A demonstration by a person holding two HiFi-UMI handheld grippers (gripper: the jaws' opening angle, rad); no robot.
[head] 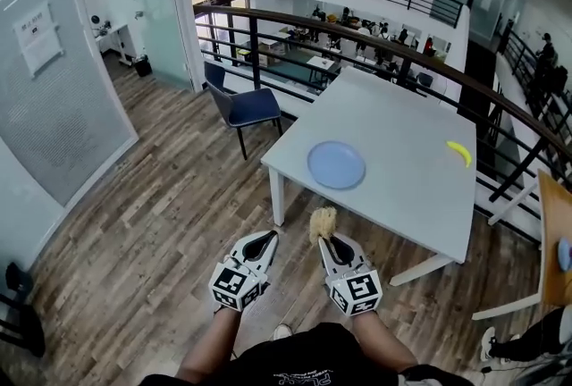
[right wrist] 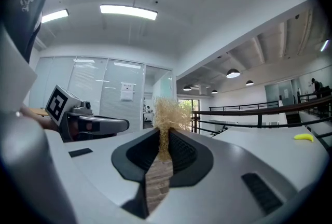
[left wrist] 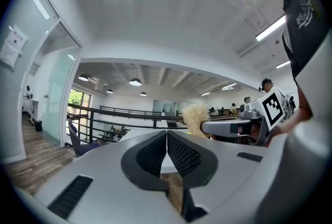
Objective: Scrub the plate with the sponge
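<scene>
A round blue plate (head: 336,164) lies on the white table (head: 402,188), near its front left corner. My right gripper (head: 327,237) is shut on a tan fibrous sponge (head: 323,222), which sticks up past the fingertips; in the right gripper view the sponge (right wrist: 167,116) is squeezed thin between the jaws (right wrist: 165,141). The sponge hangs in the air just short of the table's near edge, below the plate in the head view. My left gripper (head: 265,239) is shut with nothing in it, beside the right one over the wood floor. In the left gripper view its pads (left wrist: 167,146) meet, with the sponge (left wrist: 195,118) at right.
A yellow banana (head: 459,152) lies on the table's far right side. A blue chair (head: 241,105) stands left of the table by a black railing (head: 357,40). A glass wall (head: 54,80) runs along the left. A wooden table edge (head: 554,241) shows at far right.
</scene>
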